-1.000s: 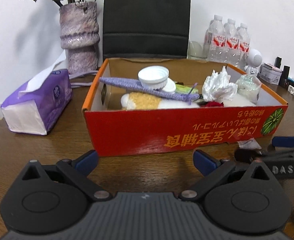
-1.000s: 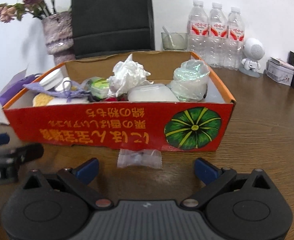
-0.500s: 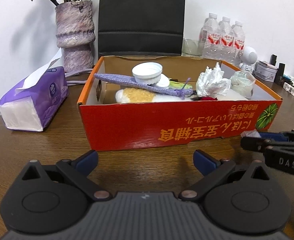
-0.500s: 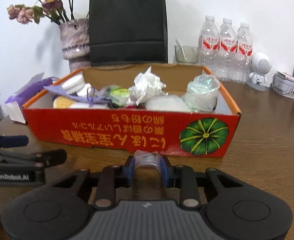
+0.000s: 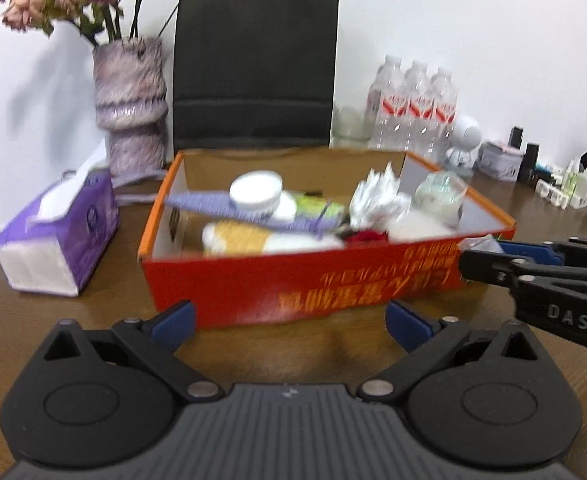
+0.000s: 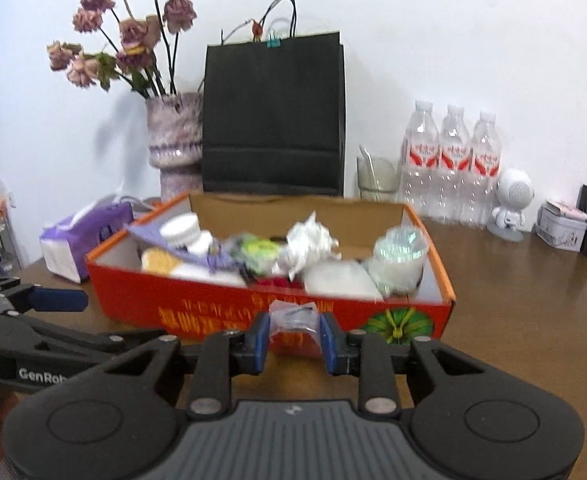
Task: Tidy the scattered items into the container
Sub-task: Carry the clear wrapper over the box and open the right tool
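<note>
With your right gripper (image 6: 294,342) jaws pinching the small clear packet (image 6: 293,317) just before the red box (image 6: 253,312) front wall, and left gripper (image 5: 289,320) jaws spread empty, lift clear of the rim before releasing inside.

Right gripper (image 6: 295,340) pads clamped on small clear packet (image 6: 293,318), lifted off table; left gripper (image 5: 289,320) jaws wide apart, holding nothing.

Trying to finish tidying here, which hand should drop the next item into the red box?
Right. Its tool is shut on the small clear packet, just before the red box. The left tool is open and empty.
</note>
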